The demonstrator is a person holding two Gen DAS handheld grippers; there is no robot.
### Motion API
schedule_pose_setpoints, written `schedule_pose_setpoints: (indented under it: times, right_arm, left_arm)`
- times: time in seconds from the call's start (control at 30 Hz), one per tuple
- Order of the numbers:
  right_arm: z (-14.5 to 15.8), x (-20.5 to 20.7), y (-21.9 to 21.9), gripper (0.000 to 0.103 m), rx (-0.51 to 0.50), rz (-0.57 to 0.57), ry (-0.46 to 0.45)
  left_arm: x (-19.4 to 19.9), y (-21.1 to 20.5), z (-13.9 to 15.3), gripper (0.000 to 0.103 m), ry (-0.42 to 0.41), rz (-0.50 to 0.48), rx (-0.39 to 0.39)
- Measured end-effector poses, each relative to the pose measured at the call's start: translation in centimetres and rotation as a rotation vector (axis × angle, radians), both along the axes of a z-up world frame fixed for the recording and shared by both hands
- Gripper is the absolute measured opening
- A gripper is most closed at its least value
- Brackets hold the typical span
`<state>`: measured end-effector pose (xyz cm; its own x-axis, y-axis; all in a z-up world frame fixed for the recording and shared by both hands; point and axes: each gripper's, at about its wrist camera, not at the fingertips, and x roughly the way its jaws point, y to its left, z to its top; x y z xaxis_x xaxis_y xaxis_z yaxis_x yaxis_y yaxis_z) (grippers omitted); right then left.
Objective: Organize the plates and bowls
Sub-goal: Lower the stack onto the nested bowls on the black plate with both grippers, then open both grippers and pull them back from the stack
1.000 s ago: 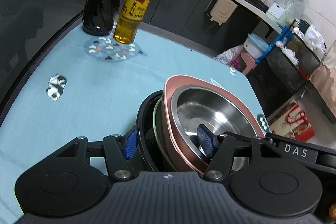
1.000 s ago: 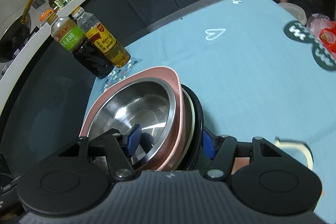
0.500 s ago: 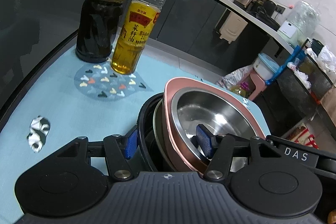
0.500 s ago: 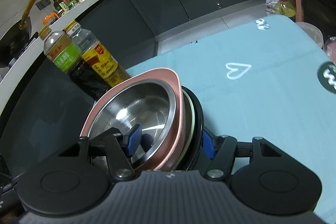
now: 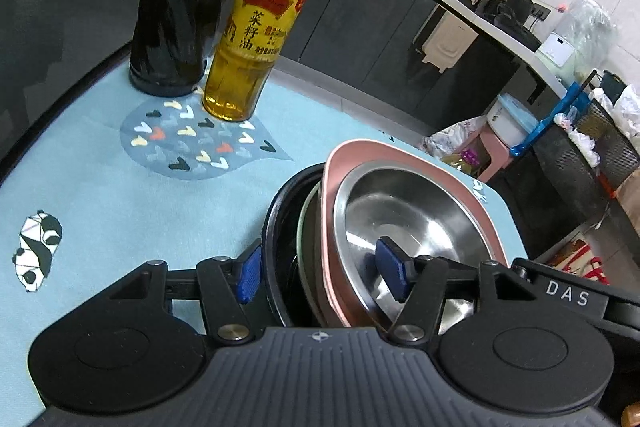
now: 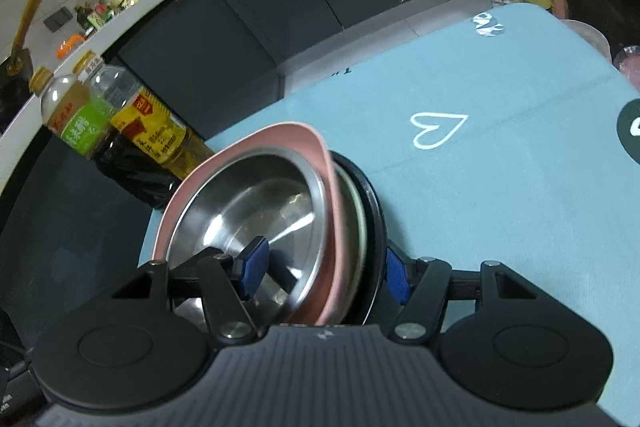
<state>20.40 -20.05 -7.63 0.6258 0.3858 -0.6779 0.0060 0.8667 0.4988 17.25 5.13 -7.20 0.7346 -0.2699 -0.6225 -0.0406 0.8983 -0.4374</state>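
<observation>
A nested stack is gripped from both sides: a steel bowl [image 5: 408, 211] inside a pink bowl [image 5: 360, 151], then a pale green dish [image 5: 306, 227], all in a black bowl [image 5: 276, 211]. My left gripper [image 5: 320, 273] straddles the stack's left rim, one blue pad on the black wall and one inside the steel bowl. Its jaws are opening slightly with the rims still between them. My right gripper [image 6: 324, 267] clamps the opposite rim, one pad in the steel bowl [image 6: 256, 199] and one outside the black bowl [image 6: 374, 203]. Whether the stack touches the table is hidden.
A dark vinegar bottle [image 5: 176, 19] and a yellow oil bottle [image 5: 252, 43] stand close ahead at the far left corner of the light blue tablecloth [image 5: 100, 195]. The table's far edge lies just beyond the stack. Dark cabinets and a white counter lie behind.
Both grippers have carried the stack forward across the table toward the two bottles, which now loom larger. The stack keeps its place between the pads.
</observation>
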Motion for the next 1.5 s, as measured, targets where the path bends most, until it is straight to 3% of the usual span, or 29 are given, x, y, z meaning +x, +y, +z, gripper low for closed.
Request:
schedule_pose_setpoints:
  times: [0.13, 0.23, 0.5, 0.9, 1.13, 1.5]
  right_arm:
    - [0.1, -0.4, -0.3, 0.062, -0.001, 0.007, 0.009]
    - [0.4, -1.1, -0.8, 0.062, -0.019, -0.005, 0.003]
    - [2.7, -4.5, -2.3, 0.062, -0.001, -0.070, -0.073]
    - [5.5, -10.4, -1.5, 0.062, 0.012, -0.030, -0.182]
    - [6.0, -12.5, 0.1, 0.062, -0.032, 0.034, -0.205]
    - [6.1, -14.9, 2.5, 0.063, -0.126, 0.032, -0.232]
  left_arm:
    - [-0.2, 0.5, 0.1, 0.055, 0.022, -0.004, -0.017]
    - [-1.1, 1.1, 0.9, 0.055, -0.003, 0.028, 0.006]
    - [-4.2, 2.4, 3.1, 0.055, -0.062, 0.050, -0.018]
    - [-8.9, 2.5, 5.0, 0.055, -0.102, -0.009, -0.051]
    - [-11.7, 1.7, 6.3, 0.057, -0.155, -0.031, 0.028]
    - [-15.6, 0.2, 7.3, 0.061, -0.241, -0.057, 0.161]
